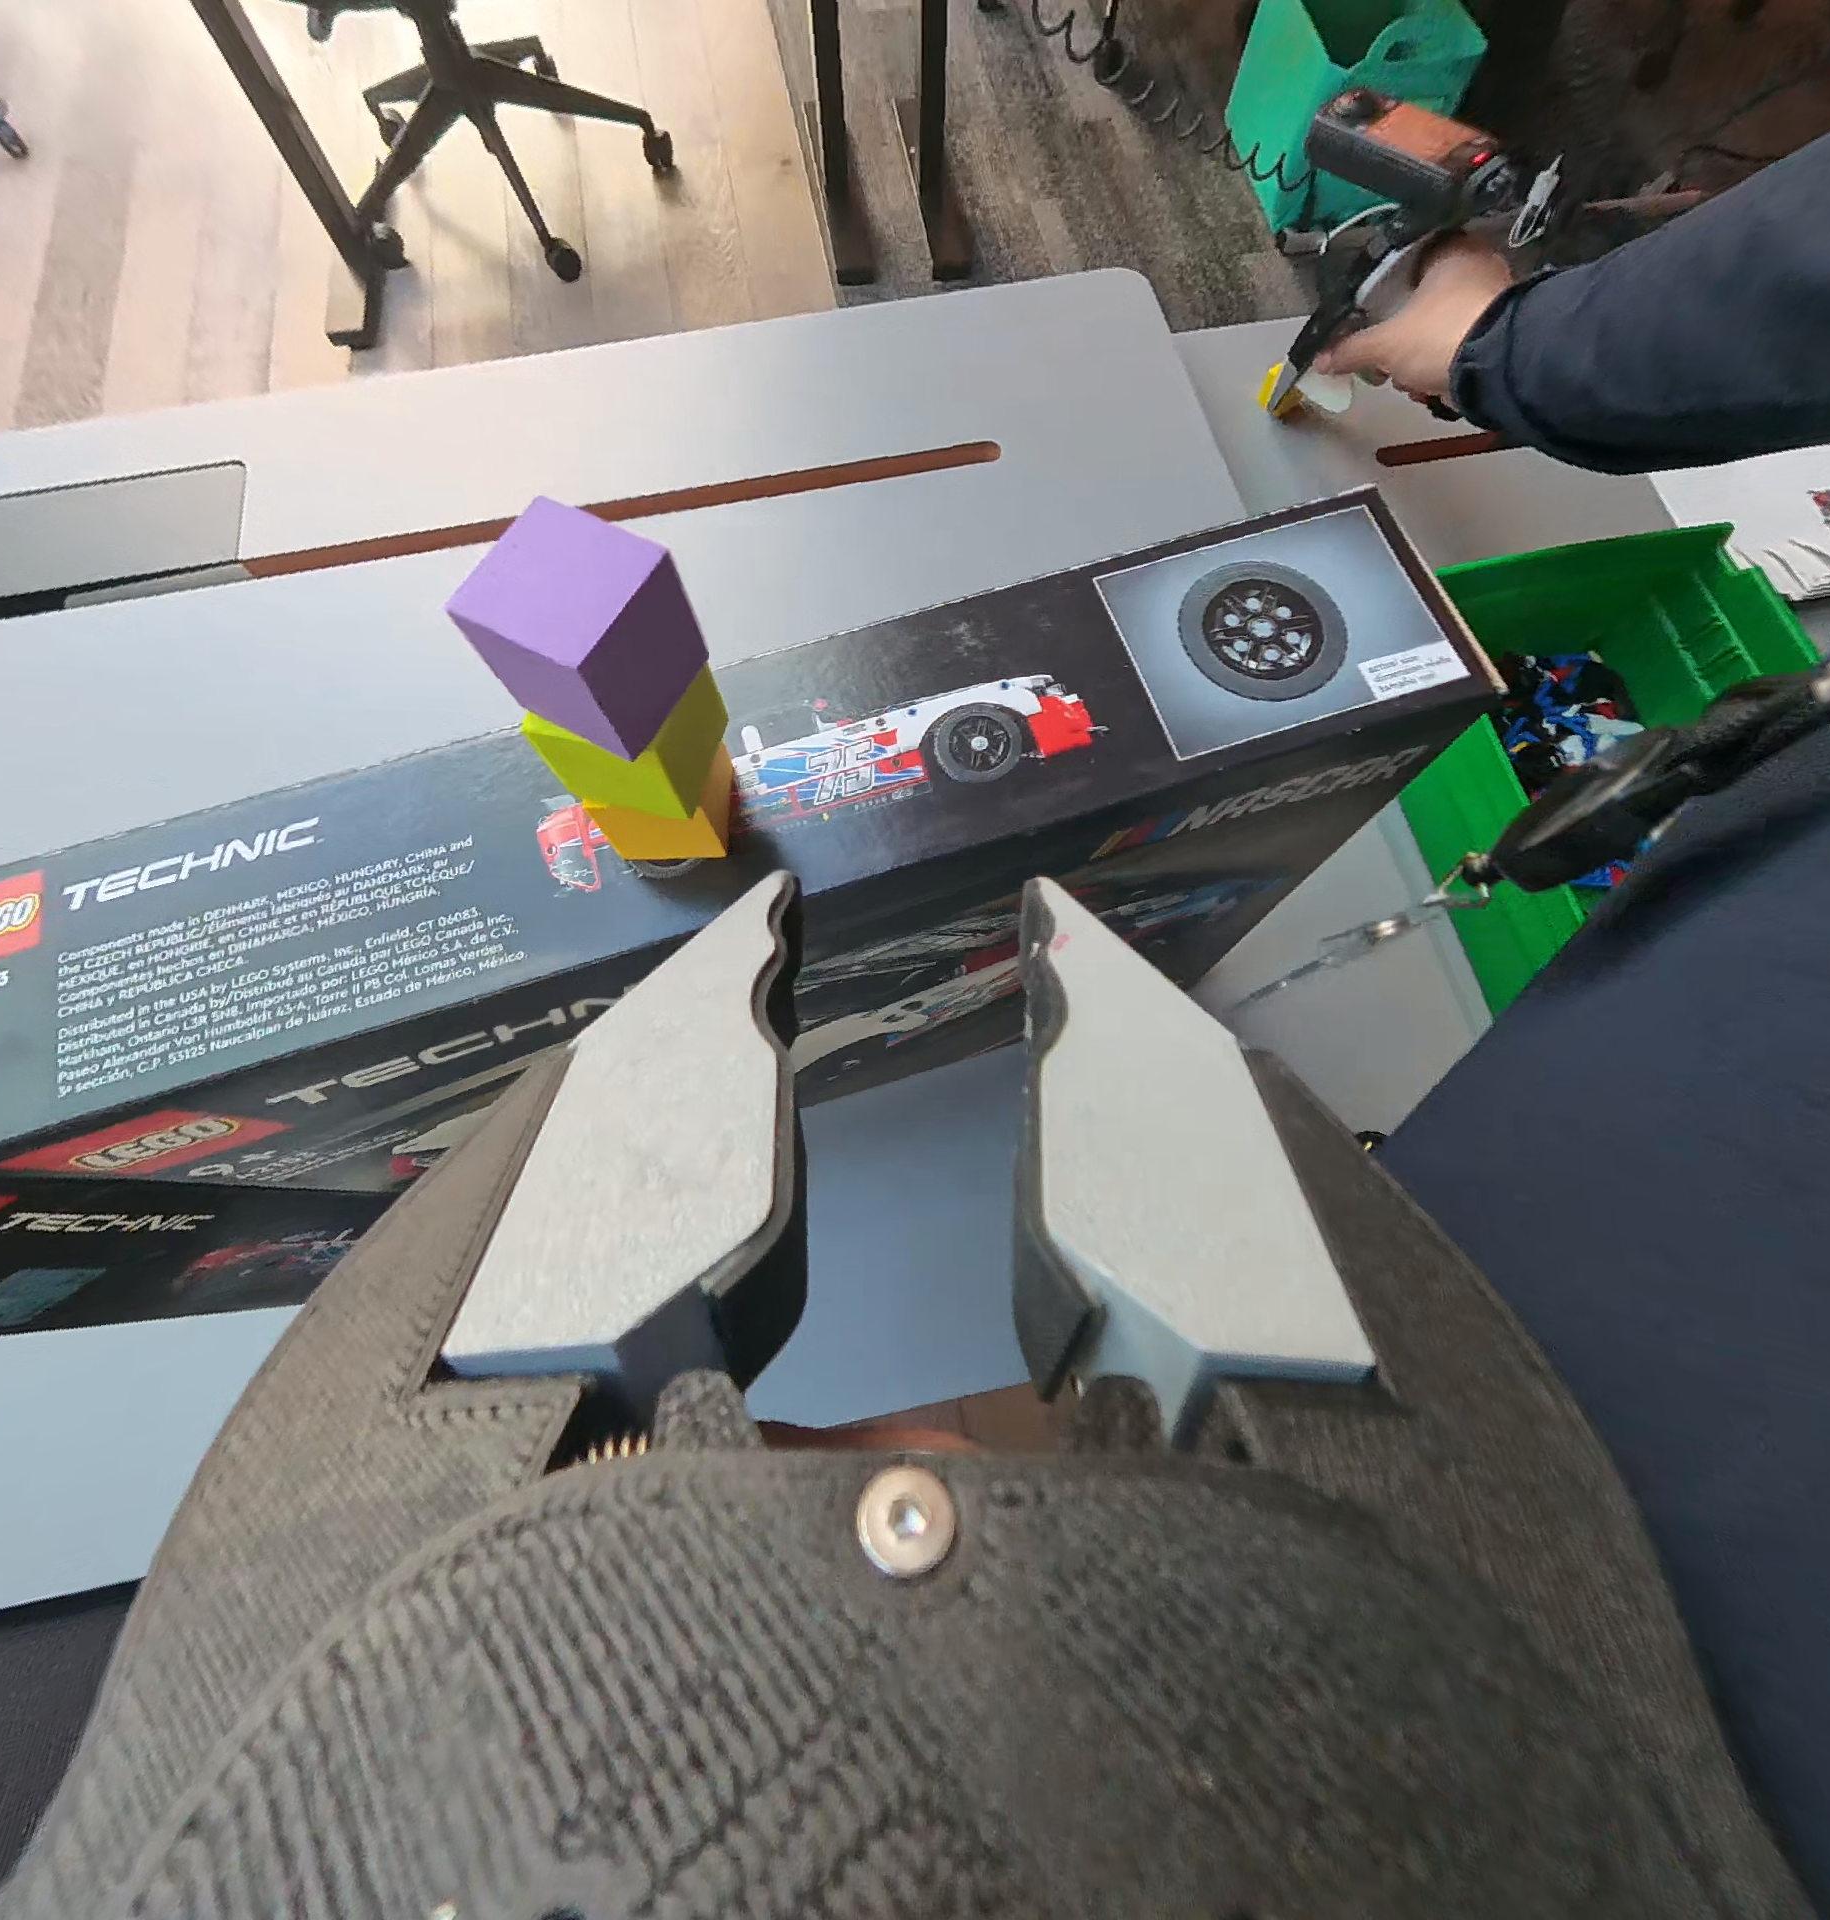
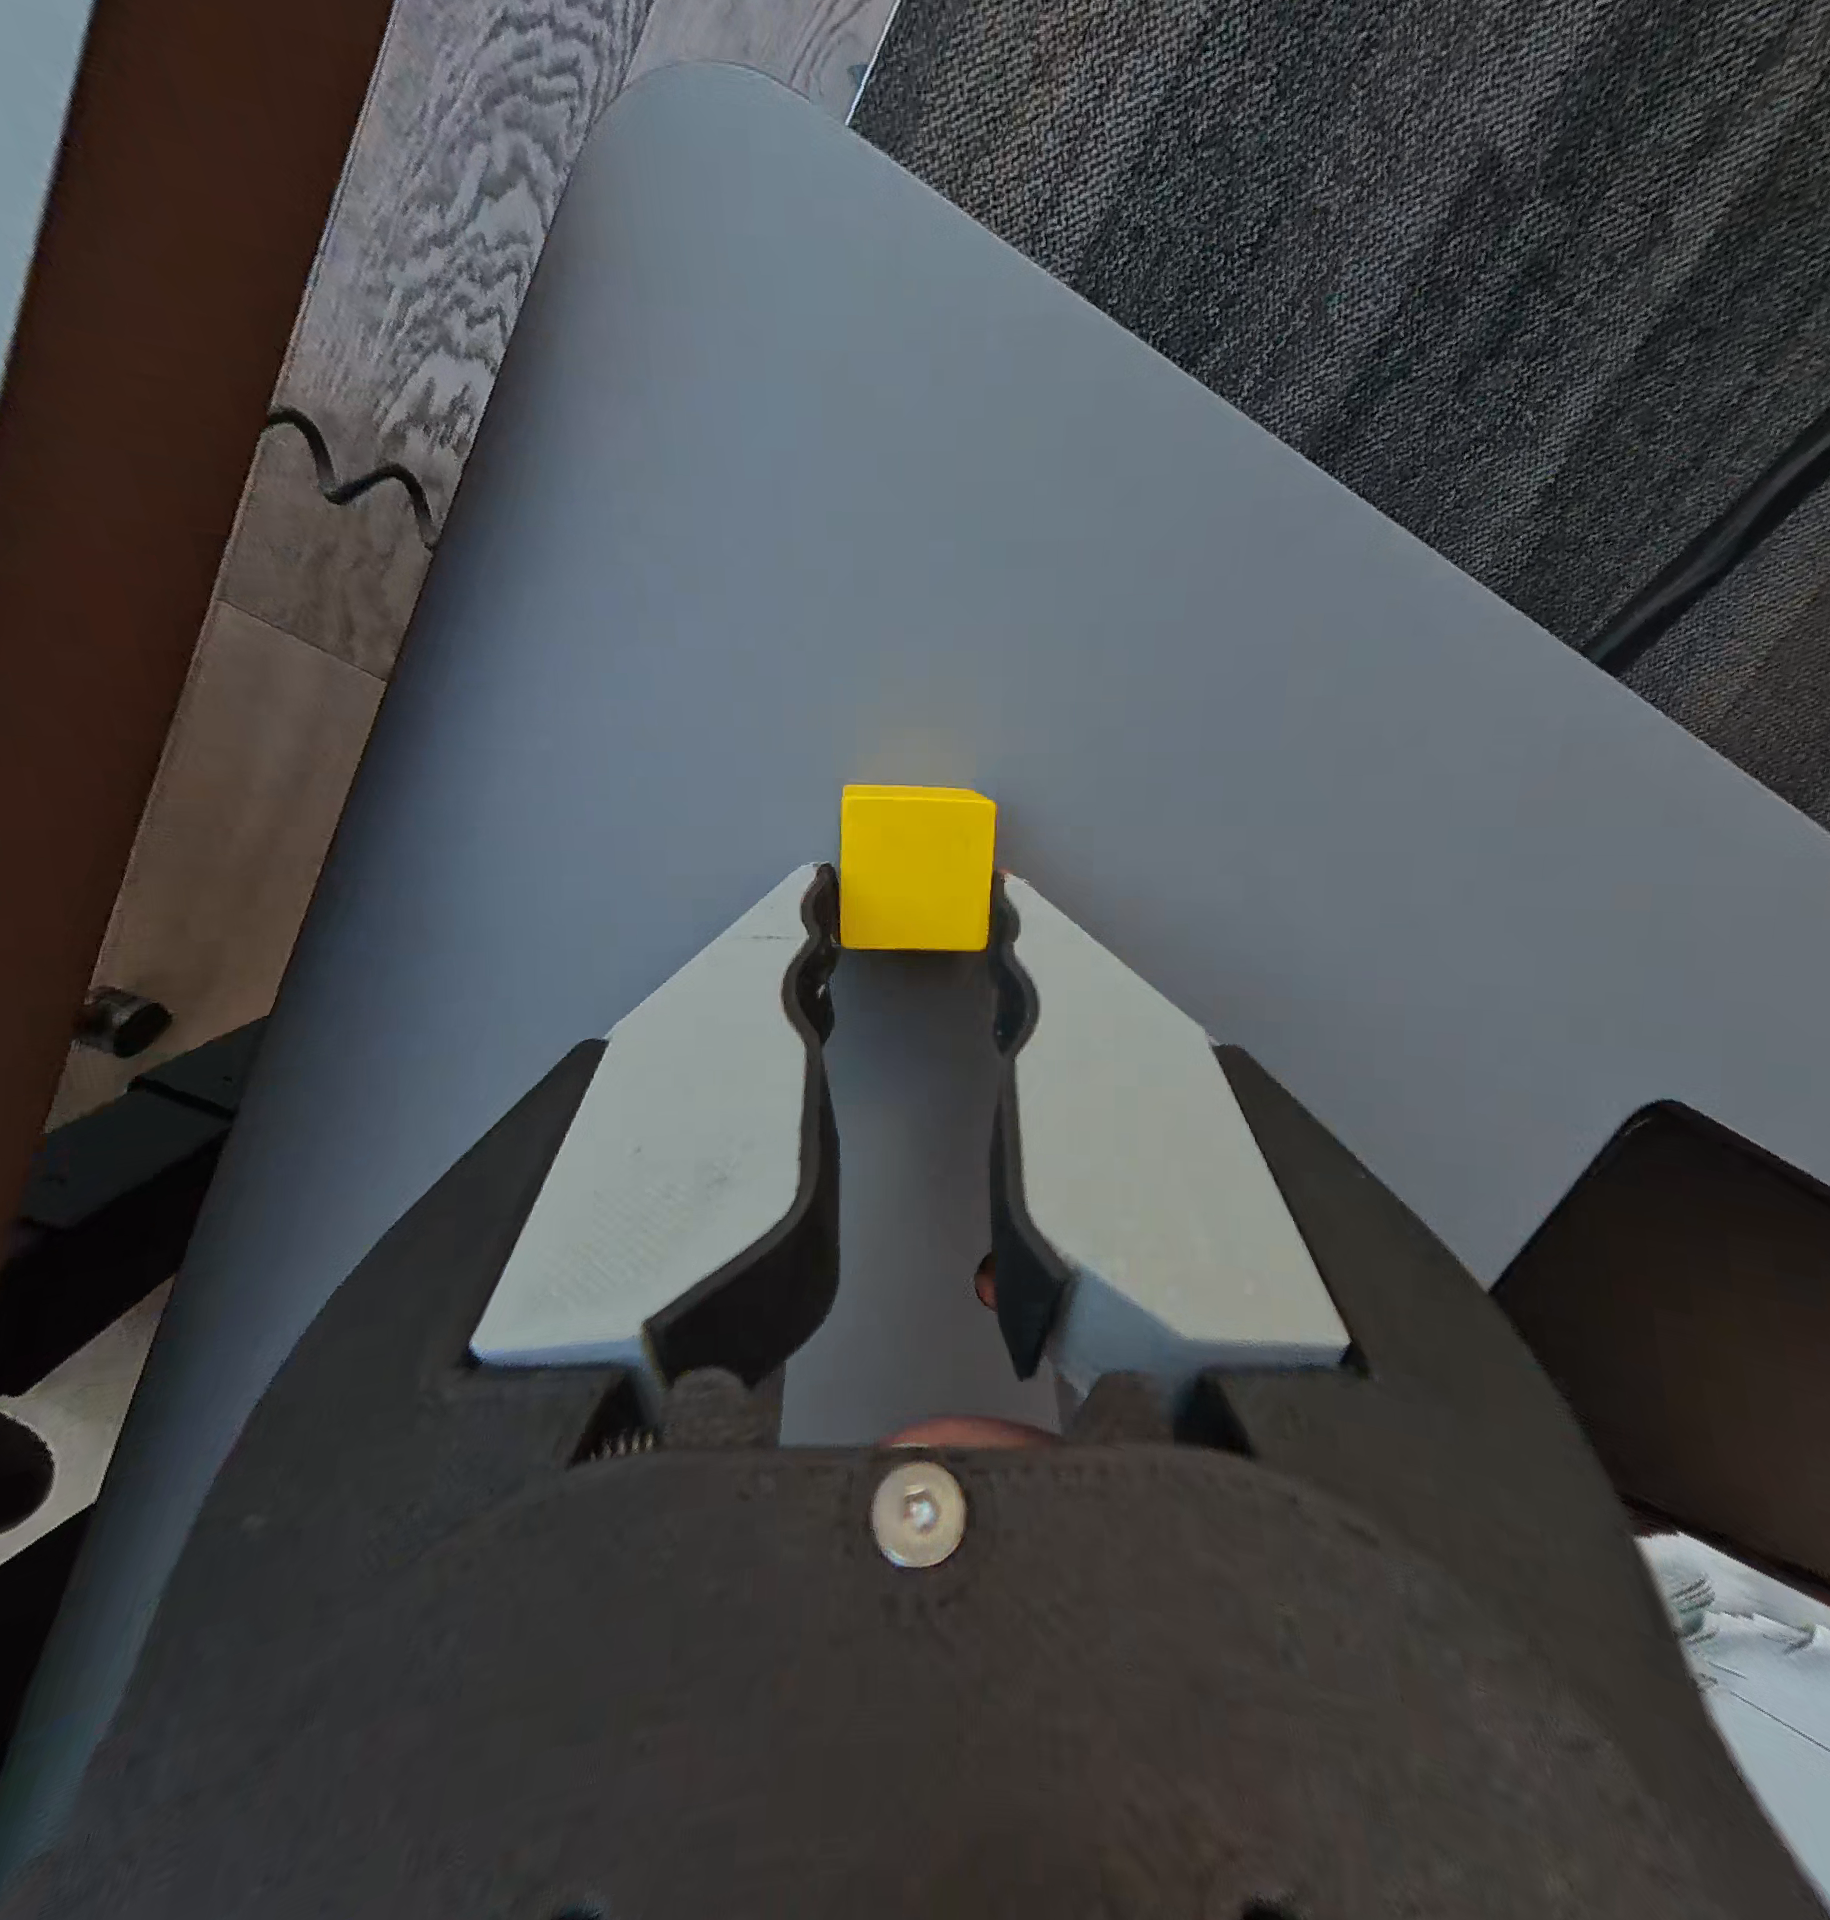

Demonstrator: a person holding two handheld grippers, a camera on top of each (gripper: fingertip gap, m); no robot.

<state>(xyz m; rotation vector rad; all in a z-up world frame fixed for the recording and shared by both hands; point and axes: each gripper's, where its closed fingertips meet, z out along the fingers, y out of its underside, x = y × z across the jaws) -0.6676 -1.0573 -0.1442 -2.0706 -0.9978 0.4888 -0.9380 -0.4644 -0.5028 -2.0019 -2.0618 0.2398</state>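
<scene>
Yellow cube (image 2: pixel 916 868) pinched between right gripper (image 2: pixel 916 904) jaws, on grey table (image 2: pixel 1098 520)

Ahead of left gripper (image 1: pixel 906 914): long dark printed cardboard box (image 1: pixel 994 831), blocking.
On box: leaning purple, lime and orange cube stack (image 1: pixel 620 686).
Right flank: green plastic bin (image 1: pixel 1576 665).
Beyond yellow cube (image 2: pixel 916 868): bare grey tabletop (image 2: pixel 994 468).

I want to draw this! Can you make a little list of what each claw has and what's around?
Left claw: open, holds nothing, near the box
On box: purple cube on lime cube on orange cube
Right claw: shut on yellow cube
Yellow cube: at the fingertips, by the table
Beside box: green bin
</scene>
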